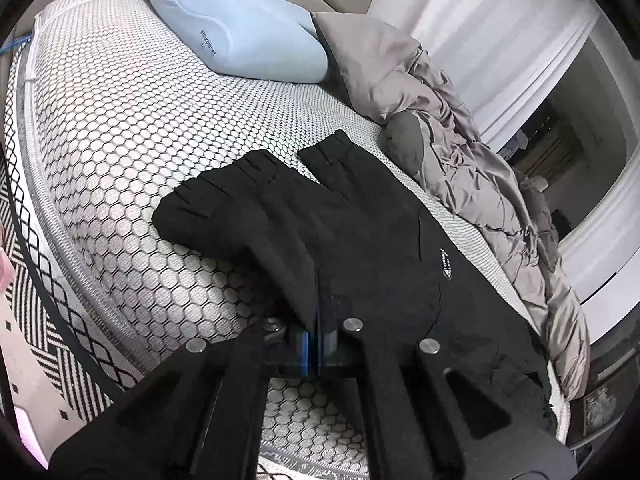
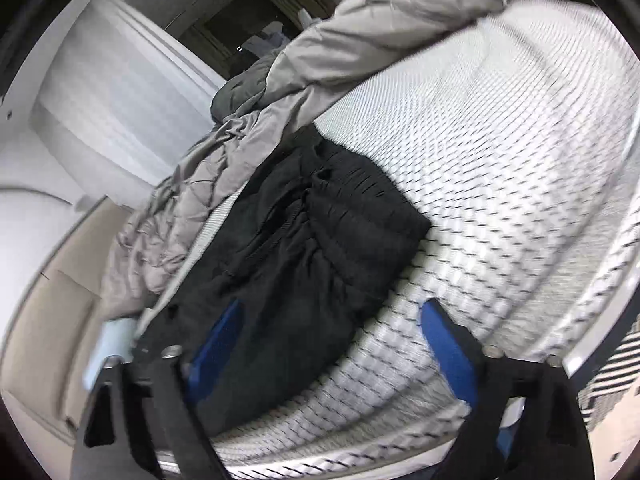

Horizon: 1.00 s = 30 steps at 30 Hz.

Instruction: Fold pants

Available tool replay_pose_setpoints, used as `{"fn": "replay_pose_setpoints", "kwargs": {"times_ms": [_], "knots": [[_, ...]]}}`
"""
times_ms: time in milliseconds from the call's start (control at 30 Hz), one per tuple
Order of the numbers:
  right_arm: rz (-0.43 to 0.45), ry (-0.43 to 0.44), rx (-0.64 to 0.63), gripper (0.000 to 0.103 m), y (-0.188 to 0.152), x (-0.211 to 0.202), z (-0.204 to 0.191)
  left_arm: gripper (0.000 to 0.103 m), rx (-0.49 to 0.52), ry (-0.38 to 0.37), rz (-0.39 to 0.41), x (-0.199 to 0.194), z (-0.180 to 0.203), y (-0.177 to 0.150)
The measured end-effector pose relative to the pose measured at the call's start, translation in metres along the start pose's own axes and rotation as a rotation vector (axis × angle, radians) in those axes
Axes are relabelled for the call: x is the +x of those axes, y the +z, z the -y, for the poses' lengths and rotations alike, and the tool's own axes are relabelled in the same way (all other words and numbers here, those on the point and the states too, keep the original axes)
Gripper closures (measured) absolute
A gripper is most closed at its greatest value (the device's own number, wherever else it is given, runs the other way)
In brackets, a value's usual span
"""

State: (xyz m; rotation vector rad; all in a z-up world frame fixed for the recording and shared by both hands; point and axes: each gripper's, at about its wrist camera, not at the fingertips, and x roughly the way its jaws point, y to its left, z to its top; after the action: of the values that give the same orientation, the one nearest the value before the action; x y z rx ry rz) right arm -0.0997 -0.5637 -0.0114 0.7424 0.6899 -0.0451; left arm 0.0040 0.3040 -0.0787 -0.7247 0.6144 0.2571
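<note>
**On the bed: black pants laid out, one gripper clamped, one spread**

On the honeycomb-patterned mattress (image 1: 120, 128) lie the black pants (image 1: 340, 232), spread flat near the right edge of the bed, just beside a crumpled grey duvet (image 1: 472, 184). The two cuffed leg ends point toward the far end of the bed, where a pale blue pillow (image 1: 236, 28) rests against the headboard. A small white label shows on the fabric.

The left gripper (image 1: 316, 344) has its blue-padded fingers pressed together on the near edge of the pants; black cloth is pinched between the pads.

The right gripper (image 2: 328, 344) stands with its fingers spread wide. The left blue pad (image 2: 218, 336) lies over the gathered black fabric, while the right pad (image 2: 444, 340) sits over bare mattress. The pads do not press on the cloth. This view is blurred.

A black-and-white patterned rug (image 1: 44, 344) covers the floor at the left of the bed.
</note>
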Motion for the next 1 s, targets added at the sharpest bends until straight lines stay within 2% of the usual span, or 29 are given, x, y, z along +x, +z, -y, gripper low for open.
{"fn": "replay_pose_setpoints", "kwargs": {"times_ms": [67, 100, 133, 167, 233, 300, 400, 467, 533, 600, 633, 667, 700, 733, 800, 833, 900, 1000], "knots": [[-0.037, 0.015, 0.017, 0.03, 0.008, 0.018, 0.0, 0.103, 0.007, 0.01, -0.002, 0.006, 0.004, 0.0], [-0.042, 0.026, 0.04, 0.042, 0.012, 0.027, 0.0, 0.103, 0.006, 0.009, -0.001, 0.004, 0.003, 0.0], [-0.042, 0.03, 0.048, 0.061, 0.016, 0.032, 0.0, 0.103, 0.0, 0.003, 0.0, 0.004, 0.002, 0.0], [-0.033, 0.009, 0.037, 0.073, 0.018, 0.034, -0.003, 0.103, -0.007, -0.004, 0.0, 0.002, 0.001, -0.001], [-0.011, -0.017, 0.0, 0.084, 0.019, 0.031, -0.01, 0.103, -0.021, -0.023, 0.004, -0.007, -0.003, -0.002], [0.021, -0.029, -0.052, 0.086, 0.017, 0.017, -0.014, 0.103, -0.011, -0.039, 0.002, -0.02, -0.006, -0.006], [0.065, -0.078, -0.094, 0.086, 0.008, -0.012, -0.01, 0.102, -0.001, -0.01, -0.03, -0.023, -0.014, -0.015], [0.043, -0.158, -0.076, 0.083, 0.0, -0.009, 0.001, 0.102, -0.034, 0.007, -0.08, -0.013, -0.021, -0.017], [-0.003, -0.175, -0.032, 0.077, 0.0, 0.004, 0.006, 0.1, -0.066, -0.003, -0.079, -0.012, -0.026, -0.014], [0.033, -0.139, -0.016, 0.066, 0.003, -0.003, 0.003, 0.085, -0.092, 0.017, -0.046, -0.021, -0.03, -0.011], [0.085, -0.139, -0.011, 0.054, 0.004, -0.011, 0.002, 0.081, -0.094, 0.03, -0.029, -0.025, -0.033, -0.011], [0.162, -0.171, -0.003, 0.051, 0.005, -0.023, 0.0, 0.073, -0.094, 0.044, -0.004, -0.03, -0.033, -0.009], [0.225, -0.206, 0.003, 0.048, 0.007, -0.033, -0.001, 0.06, -0.09, 0.06, 0.013, -0.034, -0.032, -0.009], [0.253, -0.221, 0.002, 0.048, 0.008, -0.038, -0.002, 0.053, -0.081, 0.087, 0.032, -0.039, -0.03, -0.008], [0.276, -0.203, -0.038, 0.047, 0.012, -0.044, -0.014, 0.022, -0.065, 0.104, 0.073, -0.047, -0.025, -0.007], [0.268, -0.202, -0.063, 0.04, 0.013, -0.043, -0.02, 0.018, -0.055, 0.105, 0.08, -0.05, -0.024, -0.005], [0.268, -0.23, -0.13, 0.032, 0.009, -0.04, -0.031, 0.018, -0.055, 0.104, 0.062, -0.048, -0.022, -0.007], [0.252, -0.204, -0.103, 0.029, 0.005, -0.039, -0.026, 0.02, -0.094, 0.094, 0.008, -0.037, -0.028, -0.01]]}}
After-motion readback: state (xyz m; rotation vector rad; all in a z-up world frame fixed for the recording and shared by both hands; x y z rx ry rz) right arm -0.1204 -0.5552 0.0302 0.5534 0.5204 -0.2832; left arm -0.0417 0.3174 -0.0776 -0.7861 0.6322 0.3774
